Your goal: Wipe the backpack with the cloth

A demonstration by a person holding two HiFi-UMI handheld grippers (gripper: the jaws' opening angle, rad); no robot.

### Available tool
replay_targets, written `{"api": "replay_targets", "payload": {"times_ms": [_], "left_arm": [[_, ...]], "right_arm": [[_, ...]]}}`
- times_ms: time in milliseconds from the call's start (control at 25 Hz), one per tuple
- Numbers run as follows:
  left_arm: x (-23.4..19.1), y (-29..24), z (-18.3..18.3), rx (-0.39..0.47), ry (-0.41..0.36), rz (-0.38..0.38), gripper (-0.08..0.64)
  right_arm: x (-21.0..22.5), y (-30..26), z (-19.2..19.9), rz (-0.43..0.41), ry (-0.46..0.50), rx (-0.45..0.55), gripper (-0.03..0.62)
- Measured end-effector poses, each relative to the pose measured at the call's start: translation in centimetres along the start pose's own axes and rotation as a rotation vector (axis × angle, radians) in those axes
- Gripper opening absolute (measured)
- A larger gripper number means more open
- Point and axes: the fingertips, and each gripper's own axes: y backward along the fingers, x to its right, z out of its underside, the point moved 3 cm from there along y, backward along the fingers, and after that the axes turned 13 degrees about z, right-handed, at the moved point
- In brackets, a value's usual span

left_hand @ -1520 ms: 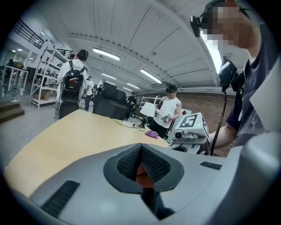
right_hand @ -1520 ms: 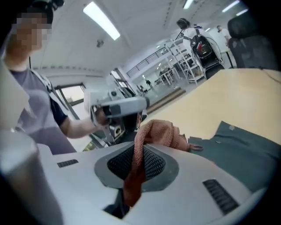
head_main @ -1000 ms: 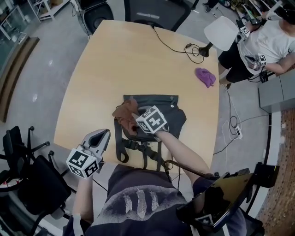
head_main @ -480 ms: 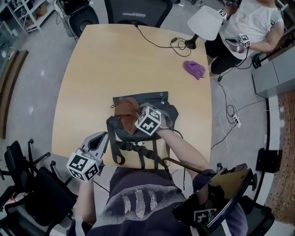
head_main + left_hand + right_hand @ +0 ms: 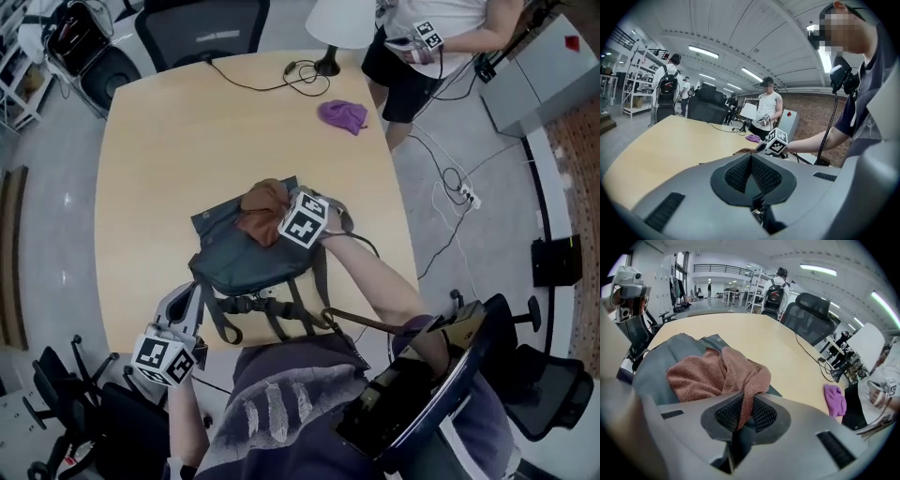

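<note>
Pale wooden table (image 5: 169, 141): right gripper (image 5: 740, 416) pinches brown terry cloth (image 5: 708, 376) atop dark grey fabric backpack (image 5: 244, 262); left gripper (image 5: 751, 161), pressed together and empty, hangs aside, so the unsteadied bag may slide.

I count one bench (image 5: 159, 141), one backpack (image 5: 246, 261), two cloths, a brown cloth (image 5: 262, 212) and a purple cloth (image 5: 343, 115), and two grippers: left gripper (image 5: 188, 292), right gripper (image 5: 278, 215).

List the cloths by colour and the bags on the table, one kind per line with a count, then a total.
brown cloth: 1
purple cloth: 1
backpack: 1
Total: 3
</note>
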Motion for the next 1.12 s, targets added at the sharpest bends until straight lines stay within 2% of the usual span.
{"api": "replay_targets", "payload": {"times_ms": [200, 360, 480, 600, 720, 920, 1120], "left_arm": [[1.4, -2.4, -0.5, -0.015, -0.017, 0.006, 0.006], [1.6, -3.4, -0.2, -0.065, -0.064, -0.002, 0.006], [2.2, -4.2, 0.1, -0.086, -0.087, -0.015, 0.006], [3.3, -5.0, 0.8, -0.083, -0.080, -0.017, 0.006], [3.5, -5.5, 1.1, -0.094, -0.076, -0.006, 0.006], [3.0, -3.4, 0.8, -0.121, -0.133, -0.042, 0.006], [0.9, 0.8, 1.8, -0.065, -0.073, -0.117, 0.006]], "right_arm": [[3.8, 0.1, 3.3, 0.041, -0.046, -0.038, 0.032], [7.3, 0.7, 6.7, 0.119, -0.087, -0.100, 0.032], [10.8, 2.3, 6.7, 0.198, -0.153, -0.049, 0.032], [13.1, 3.8, 5.1, 0.268, -0.150, 0.022, 0.032], [11.6, 2.9, 3.5, 0.252, -0.086, 0.025, 0.032], [4.3, -2.7, 1.3, 0.130, 0.027, -0.059, 0.032], [-1.4, -5.4, -3.0, 0.036, 0.106, -0.089, 0.032]]}}
